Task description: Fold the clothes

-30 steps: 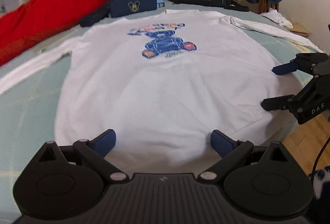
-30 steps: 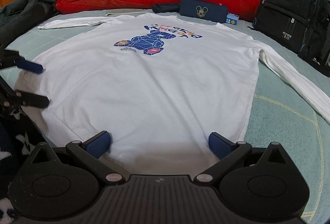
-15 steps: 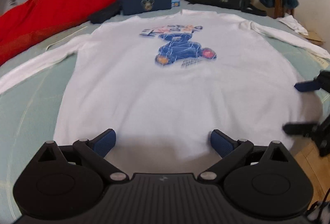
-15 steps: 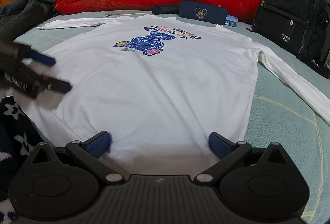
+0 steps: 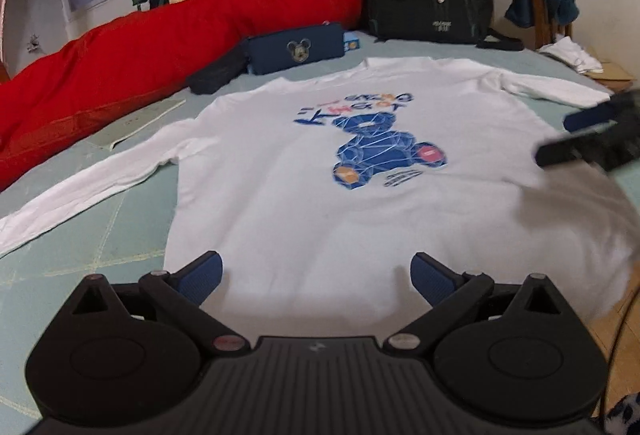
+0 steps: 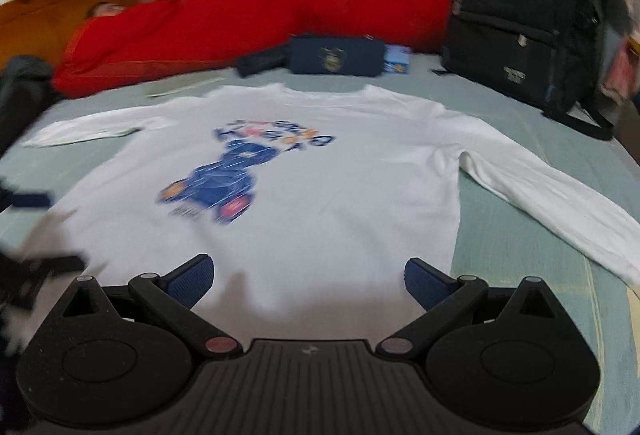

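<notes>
Both tongs have moved forward over the hem since a moment ago, the left tongs (image 5: 316,277) and right tongs (image 6: 308,281) each spread wide and holding nothing. The white sweatshirt (image 5: 320,203) lies flat, face up on the bed (image 5: 80,235), sleeves stretched out to both sides. A blue bear print (image 5: 384,151) with lettering sits on its chest.
</notes>
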